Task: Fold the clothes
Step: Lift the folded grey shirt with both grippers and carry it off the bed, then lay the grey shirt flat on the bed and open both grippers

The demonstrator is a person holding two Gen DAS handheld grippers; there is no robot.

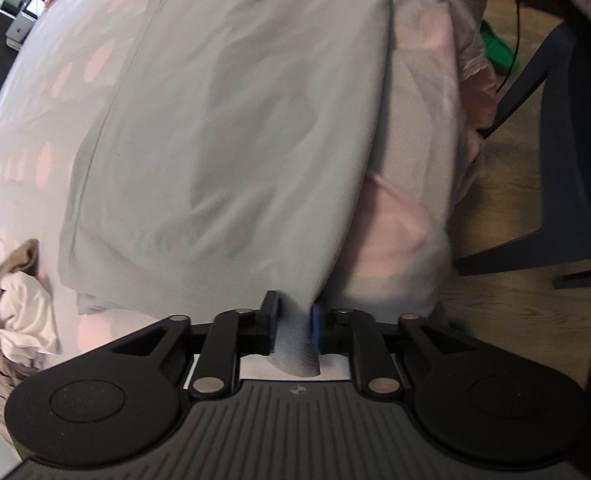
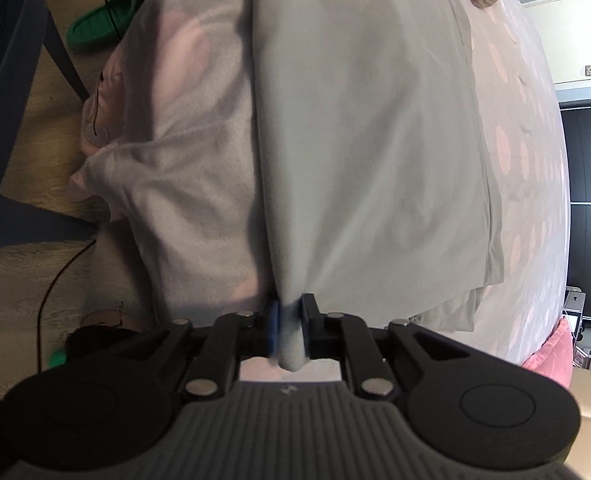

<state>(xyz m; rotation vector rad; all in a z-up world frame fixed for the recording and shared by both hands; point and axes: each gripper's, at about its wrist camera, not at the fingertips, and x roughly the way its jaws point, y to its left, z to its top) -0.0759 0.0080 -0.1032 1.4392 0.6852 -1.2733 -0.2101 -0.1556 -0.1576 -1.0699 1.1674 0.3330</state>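
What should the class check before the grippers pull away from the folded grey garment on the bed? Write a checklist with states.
1. Grey garment lies folded on the bed: ok.
2. Left gripper pads parted, corner loose between them: ok.
3. Right gripper pads parted, corner loose between them: ok.
4. Near edge rests fully on the bed: cannot tell, the grippers hide it.
5. Crumpled clothes pile lies apart from the garment: ok.
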